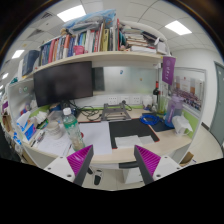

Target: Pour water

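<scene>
Water bottle (70,128), upright on worktop (110,148): standing ahead-left of the claw (114,163), which is hovering open, gripping nothing.

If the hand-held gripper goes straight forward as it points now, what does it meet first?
Probably the black mat on the desk, straight ahead of the open hand-held gripper. The water bottle stands off to one side of that line. Depth is unclear.
</scene>
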{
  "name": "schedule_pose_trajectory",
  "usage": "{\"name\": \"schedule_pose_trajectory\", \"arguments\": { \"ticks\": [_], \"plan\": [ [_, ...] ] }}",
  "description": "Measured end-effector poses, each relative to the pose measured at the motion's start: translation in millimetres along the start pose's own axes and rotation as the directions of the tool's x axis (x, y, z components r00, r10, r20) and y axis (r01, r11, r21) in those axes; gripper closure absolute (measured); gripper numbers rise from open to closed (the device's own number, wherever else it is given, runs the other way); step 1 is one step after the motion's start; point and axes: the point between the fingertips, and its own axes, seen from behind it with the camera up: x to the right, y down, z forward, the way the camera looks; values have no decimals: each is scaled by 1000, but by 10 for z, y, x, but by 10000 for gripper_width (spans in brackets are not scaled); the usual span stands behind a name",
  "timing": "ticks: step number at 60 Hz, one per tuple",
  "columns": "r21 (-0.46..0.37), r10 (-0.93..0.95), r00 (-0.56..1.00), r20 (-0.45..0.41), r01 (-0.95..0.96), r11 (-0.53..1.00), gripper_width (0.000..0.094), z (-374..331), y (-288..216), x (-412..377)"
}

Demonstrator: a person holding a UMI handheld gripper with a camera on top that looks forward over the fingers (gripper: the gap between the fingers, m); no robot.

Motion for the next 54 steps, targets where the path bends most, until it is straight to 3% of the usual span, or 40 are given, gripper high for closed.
{"name": "schedule_pose_trajectory", "arguments": {
  "ticks": [17,30,41,45,49,54],
  "plan": [
    [65,-47,989,142,38,997,85,726,48,-1270],
    [97,-77,990,116,66,993,90,1426,66,-1673],
    [180,-100,994,47,90,980,263,1783,-91,-1678],
    [172,-102,994,42,93,981,316,1899,-45,-1723],
    [170,-100,994,31,94,981,429,1984,-15,-1720],
    [182,-99,995,24,93,979,487,2015,-48,-1722]
  ]
}}
